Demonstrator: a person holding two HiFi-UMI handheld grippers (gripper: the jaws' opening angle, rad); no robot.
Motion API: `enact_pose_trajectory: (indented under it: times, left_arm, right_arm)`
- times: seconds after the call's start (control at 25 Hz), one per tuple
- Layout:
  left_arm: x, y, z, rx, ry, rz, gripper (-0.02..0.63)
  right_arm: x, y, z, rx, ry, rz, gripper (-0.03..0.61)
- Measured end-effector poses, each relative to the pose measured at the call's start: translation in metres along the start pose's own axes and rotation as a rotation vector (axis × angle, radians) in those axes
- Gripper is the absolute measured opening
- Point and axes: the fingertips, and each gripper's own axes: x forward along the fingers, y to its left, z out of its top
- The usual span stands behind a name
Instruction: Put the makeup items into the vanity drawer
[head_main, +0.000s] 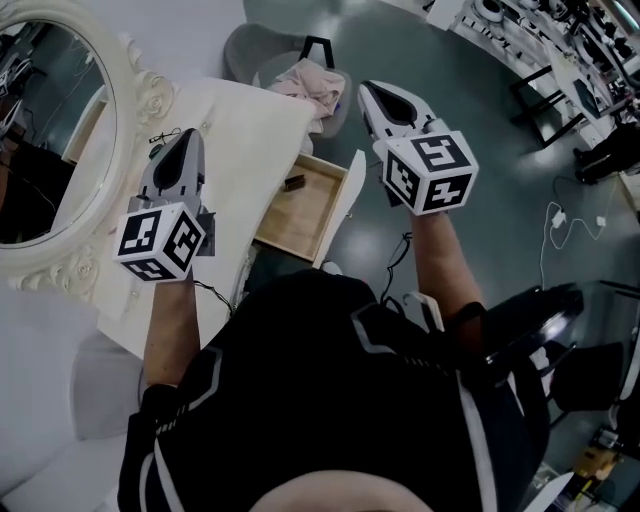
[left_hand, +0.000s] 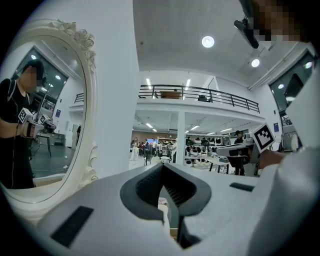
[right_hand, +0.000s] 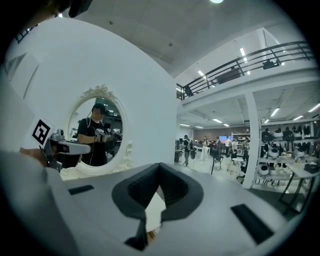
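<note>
- Drawer (head_main: 300, 222) stands open at the desk (head_main: 250, 130) edge, with one small dark item (head_main: 293, 182) inside.
- Left gripper (left_hand: 161, 167) and right gripper (right_hand: 160, 166) are both clenched, empty.
- To close it well, I think, push its front squarely, not sideways.

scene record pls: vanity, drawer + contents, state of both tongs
vanity top: white, with an oval mirror at its left in the head view
drawer: pulled open, wooden inside
in drawer: one small dark item near the upper edge in the head view; type not readable
left tongs: shut, nothing between them, held over the vanity top
right tongs: shut, nothing between them, held up right of the drawer
other: pink cloth beyond the vanity
</note>
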Motion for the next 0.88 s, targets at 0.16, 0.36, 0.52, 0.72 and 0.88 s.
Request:
enact_pose_trajectory:
  times: [0.16, 0.36, 0.52, 0.72, 0.88]
  left_arm:
    - [0.0019, -0.0039, -0.0003, -0.002, 0.004, -0.009, 0.002]
    - [0.0028, -0.0051, -0.0009, 0.002, 0.008, -0.016, 0.002]
    - [0.0028, -0.0073, -0.0015, 0.006, 0.008, -0.014, 0.002]
    - [0.0038, -0.0044, -0.0042, -0.003, 0.01, -0.008, 0.002]
    - [0.0061, -0.0036, -0.0077, -0.011, 0.013, -0.006, 0.002]
  right_arm:
    - [-0.0034, -0.0016, 0.0017, -0.004, 0.004, -0.007, 0.005]
    - [-0.0029, -0.0004, 0.0032, -0.004, -0.001, -0.002, 0.005]
    - [-0.001, 0.0006, 0.0029, -0.001, 0.004, 0.009, 0.005]
    - [0.0022, -0.0014, 0.0012, -0.01, 0.012, -0.003, 0.005]
    - [0.0035, -0.0054, -0.001, -0.006, 0.018, -0.01, 0.005]
